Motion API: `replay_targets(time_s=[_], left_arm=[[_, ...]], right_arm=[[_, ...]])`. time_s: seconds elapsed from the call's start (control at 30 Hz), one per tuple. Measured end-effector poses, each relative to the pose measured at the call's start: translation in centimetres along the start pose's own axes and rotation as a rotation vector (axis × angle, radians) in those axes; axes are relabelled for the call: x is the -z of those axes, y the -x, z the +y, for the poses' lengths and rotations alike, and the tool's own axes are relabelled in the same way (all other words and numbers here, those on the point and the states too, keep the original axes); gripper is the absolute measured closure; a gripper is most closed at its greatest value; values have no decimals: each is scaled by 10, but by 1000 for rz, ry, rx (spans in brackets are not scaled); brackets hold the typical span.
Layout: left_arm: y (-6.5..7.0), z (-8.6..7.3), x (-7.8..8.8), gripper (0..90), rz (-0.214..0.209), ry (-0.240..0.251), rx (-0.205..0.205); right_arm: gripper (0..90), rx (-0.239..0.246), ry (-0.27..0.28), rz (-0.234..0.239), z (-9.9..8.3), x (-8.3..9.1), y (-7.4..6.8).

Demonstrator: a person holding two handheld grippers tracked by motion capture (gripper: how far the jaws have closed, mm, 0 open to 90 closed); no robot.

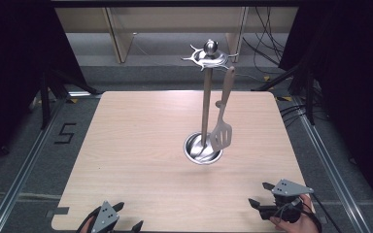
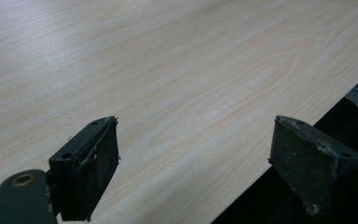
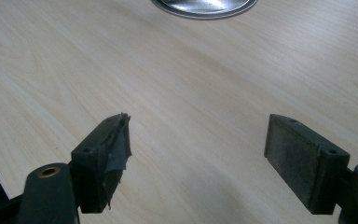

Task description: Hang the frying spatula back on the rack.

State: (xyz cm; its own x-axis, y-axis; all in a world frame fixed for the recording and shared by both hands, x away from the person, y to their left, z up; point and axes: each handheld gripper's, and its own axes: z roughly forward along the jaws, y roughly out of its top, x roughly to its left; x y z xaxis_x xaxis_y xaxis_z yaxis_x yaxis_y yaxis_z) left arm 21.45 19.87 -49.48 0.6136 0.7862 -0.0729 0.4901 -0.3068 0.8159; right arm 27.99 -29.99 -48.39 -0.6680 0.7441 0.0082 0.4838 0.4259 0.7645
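A steel utensil stand (image 1: 205, 97) rises from a round base (image 1: 196, 151) at the middle right of the wooden table (image 1: 141, 141). A slotted spatula (image 1: 222, 128) hangs from one of the hooks at its top (image 1: 209, 56). My right gripper (image 1: 261, 194) rests at the table's front right corner in a person's hand, jaws wide open over bare wood. In the right gripper view its jaws (image 3: 198, 156) point at the rim of the base (image 3: 204, 8). At the front left edge my left gripper (image 1: 126, 216) is open with nothing between its jaws (image 2: 193, 163).
Black curtains and metal floor rails flank the table. Cables lie on the floor at the back right, beyond wooden furniture legs (image 1: 119, 39). In the left gripper view the table's edge (image 2: 307, 123) runs just under the right-hand jaw.
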Motion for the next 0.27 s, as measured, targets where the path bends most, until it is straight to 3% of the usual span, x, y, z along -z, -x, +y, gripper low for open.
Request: replay_targets(time_s=[0.17,0.27], left_arm=[[1,0,-1,150,-2,3,11],[0,-1,-1,150,-1,-1,4]], right_arm=[[231,-22,-13,16,-2,-1,-2],[229,0,-11,4,-2,-2,1]])
